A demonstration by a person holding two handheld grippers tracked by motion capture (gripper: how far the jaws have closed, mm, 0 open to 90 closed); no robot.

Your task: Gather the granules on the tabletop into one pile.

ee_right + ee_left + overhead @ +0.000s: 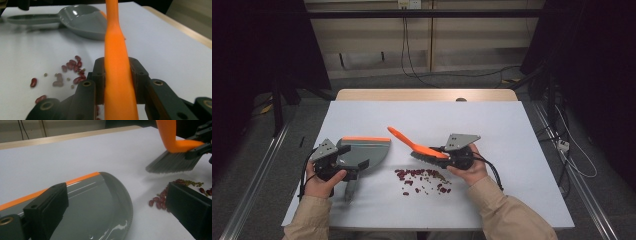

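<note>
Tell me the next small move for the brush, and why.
Probably lower the brush behind the beans and sweep them left toward the dustpan. The right gripper clamps its orange handle, the bristles hang above the table, and the beans lie scattered between brush and dustpan.

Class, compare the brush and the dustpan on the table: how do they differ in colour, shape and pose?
The brush has a slim orange handle and grey bristles; the dustpan is a broad grey scoop with an orange edge strip. The brush is held tilted above the beans; the dustpan lies beside them. Each is held by one tool.
</note>
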